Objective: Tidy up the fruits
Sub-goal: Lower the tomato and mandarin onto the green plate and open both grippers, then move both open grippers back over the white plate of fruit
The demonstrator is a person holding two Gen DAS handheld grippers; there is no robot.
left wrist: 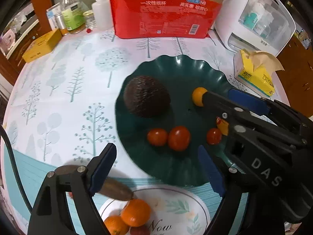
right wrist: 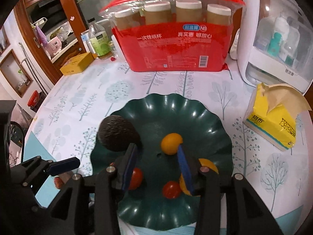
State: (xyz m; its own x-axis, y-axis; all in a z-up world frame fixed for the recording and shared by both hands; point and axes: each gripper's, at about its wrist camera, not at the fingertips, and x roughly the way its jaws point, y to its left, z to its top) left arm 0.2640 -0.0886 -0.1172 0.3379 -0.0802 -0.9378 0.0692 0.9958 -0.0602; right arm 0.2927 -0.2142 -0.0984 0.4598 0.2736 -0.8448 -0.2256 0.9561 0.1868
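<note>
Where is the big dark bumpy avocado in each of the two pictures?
Left wrist view: the avocado lies on the left part of the green plate, a little above the picture's middle.
Right wrist view: the avocado lies at the plate's left edge, left of the picture's middle.
Shared landmark: the red paper-cup pack stands behind the plate in both.

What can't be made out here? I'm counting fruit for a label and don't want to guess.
- Yellow fruit, right wrist view: mostly hidden behind the right gripper's finger.
- Dark fruit, left wrist view: blurred.
- White plate, left wrist view: cut off by the bottom edge; red fruit partly shown.
</note>
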